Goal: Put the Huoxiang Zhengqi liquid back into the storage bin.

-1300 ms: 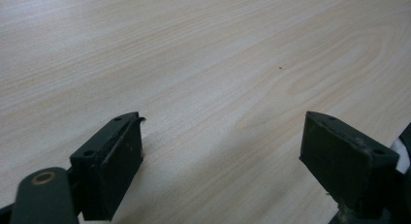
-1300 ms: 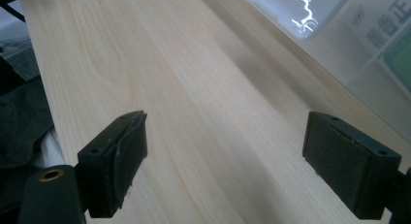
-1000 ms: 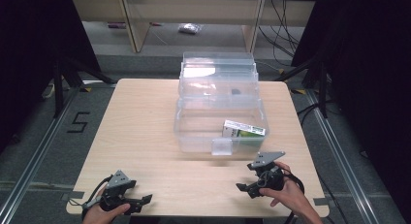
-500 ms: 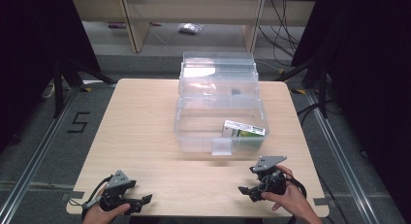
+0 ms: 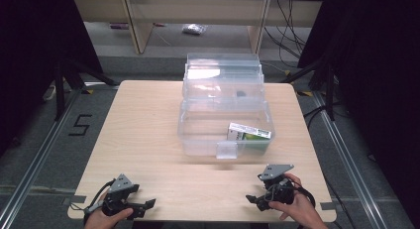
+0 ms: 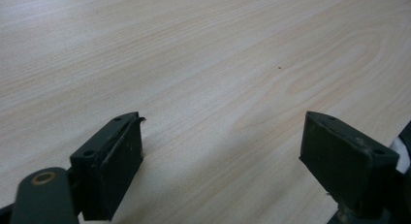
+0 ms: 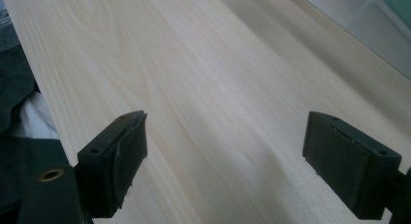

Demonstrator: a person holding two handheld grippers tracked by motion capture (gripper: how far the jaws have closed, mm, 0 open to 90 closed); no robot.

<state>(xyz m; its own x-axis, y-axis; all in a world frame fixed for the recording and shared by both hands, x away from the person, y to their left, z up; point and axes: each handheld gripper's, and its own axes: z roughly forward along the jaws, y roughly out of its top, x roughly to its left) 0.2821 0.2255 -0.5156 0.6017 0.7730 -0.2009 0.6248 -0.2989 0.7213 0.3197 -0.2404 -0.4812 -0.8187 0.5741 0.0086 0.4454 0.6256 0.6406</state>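
A clear plastic box (image 5: 198, 140) stands in the middle of the light wooden table (image 5: 138, 130), its clear lid (image 5: 223, 80) open behind it. A green and white carton (image 5: 249, 134) lies in the box at its right. My left gripper (image 5: 148, 205) rests low at the table's front left corner, open, its jaws wide over bare wood (image 6: 218, 112). Held by a hand at the front right, my right gripper (image 5: 253, 201) is open too, pointing left, with bare wood (image 7: 218, 112) between its jaws. The box's wall (image 7: 383, 35) shows at the upper right of the right gripper view.
A small clear latch tab (image 5: 227, 150) sticks out from the box's front wall. Beyond the table stand wooden shelf legs (image 5: 133, 21) and a small bag (image 5: 192, 28) on the floor. Black stands (image 5: 64, 75) and cables (image 5: 322, 110) flank the table.
My right gripper has drawn back toward the front edge of the table and slightly right. The left gripper has barely moved.
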